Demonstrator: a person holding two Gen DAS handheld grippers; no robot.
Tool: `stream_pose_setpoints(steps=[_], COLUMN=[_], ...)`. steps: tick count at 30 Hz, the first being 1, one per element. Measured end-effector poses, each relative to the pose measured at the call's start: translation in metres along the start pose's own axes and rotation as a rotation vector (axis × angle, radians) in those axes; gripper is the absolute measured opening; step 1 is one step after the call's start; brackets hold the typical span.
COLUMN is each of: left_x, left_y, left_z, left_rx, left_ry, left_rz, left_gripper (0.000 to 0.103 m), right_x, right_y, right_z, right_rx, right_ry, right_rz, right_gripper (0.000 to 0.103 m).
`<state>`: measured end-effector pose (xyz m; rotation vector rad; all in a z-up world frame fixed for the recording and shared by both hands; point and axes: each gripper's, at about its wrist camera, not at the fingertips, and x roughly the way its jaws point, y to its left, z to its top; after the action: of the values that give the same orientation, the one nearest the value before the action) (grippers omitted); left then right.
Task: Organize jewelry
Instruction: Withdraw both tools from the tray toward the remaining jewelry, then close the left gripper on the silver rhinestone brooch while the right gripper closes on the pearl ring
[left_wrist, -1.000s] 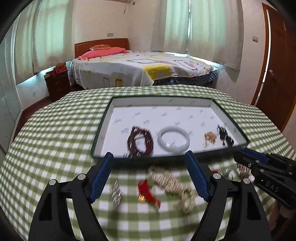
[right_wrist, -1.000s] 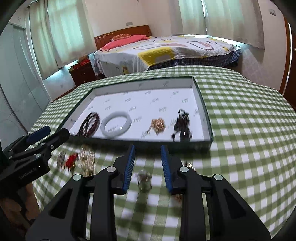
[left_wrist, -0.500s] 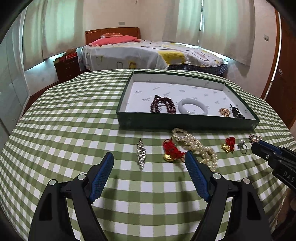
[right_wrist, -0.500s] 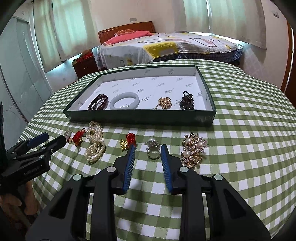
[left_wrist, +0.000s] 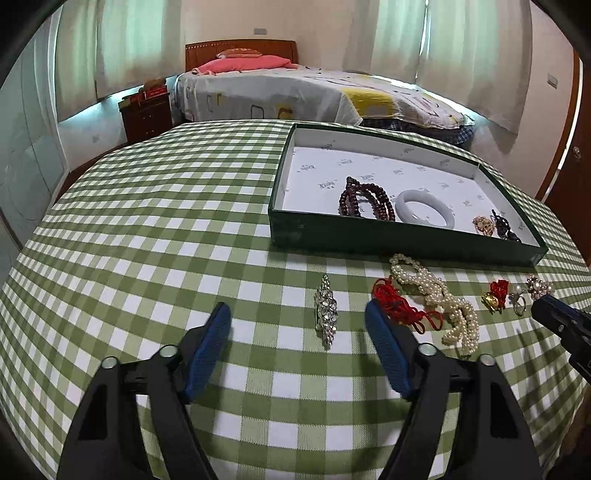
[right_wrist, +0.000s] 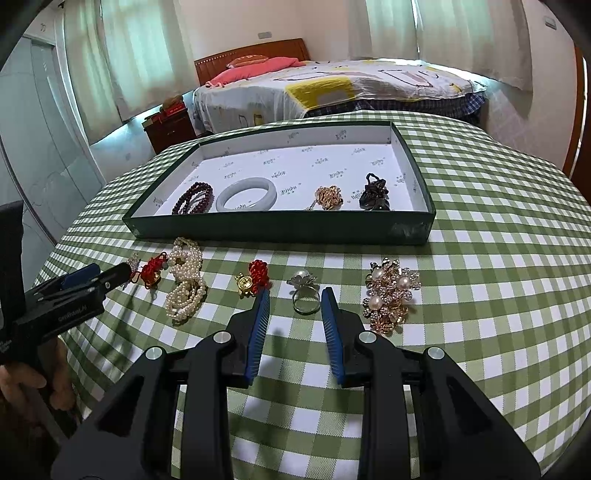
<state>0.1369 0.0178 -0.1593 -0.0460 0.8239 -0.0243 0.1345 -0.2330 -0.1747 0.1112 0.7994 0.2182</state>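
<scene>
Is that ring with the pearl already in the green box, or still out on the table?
Still out. The pearl ring lies on the checked tablecloth, in front of the green box.

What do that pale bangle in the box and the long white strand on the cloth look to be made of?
The bangle looks like polished jade or glass: milky, smooth, one solid glossy ring. The strand looks like pearls, real or imitation: small round cream beads with soft sheen. The pictures can't settle either.
</scene>
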Motion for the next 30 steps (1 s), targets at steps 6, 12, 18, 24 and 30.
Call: stream_pose_setpoints(steps=[6,12,18,24,30], left_x=[0.006,0.007,0.007,0.006,0.004], left_y=[-0.004,-0.010,-0.003,-0.002,-0.002], left_z=[0.002,0.003,0.004,0.005,0.004], left_rx=[0.013,0.067,0.045,0.043,0.046], left_ry=[0.028,0.017,0.018,0.016,0.013], left_rz=[-0.040,-0.031,-0.062,-0.065,-0.066], left_gripper=[0.054,0.020,0.014,0.014,0.014], right_x=[0.003,0.004,0.005,0.012,0.022], right_y=[-0.002,-0.002,0.003,0.000,0.001], right_z=[0.000,0.001,0.003,0.006,0.012], right_rx=[0.005,0.002,-0.012,-0.004,-0.017], right_ry=[0.005,0.008,0.005,0.010,0.026], right_rz=[-0.001,0.000,0.002,-0.010,-0.021], right_gripper=[0.029,0.029,0.029,0.029,0.029])
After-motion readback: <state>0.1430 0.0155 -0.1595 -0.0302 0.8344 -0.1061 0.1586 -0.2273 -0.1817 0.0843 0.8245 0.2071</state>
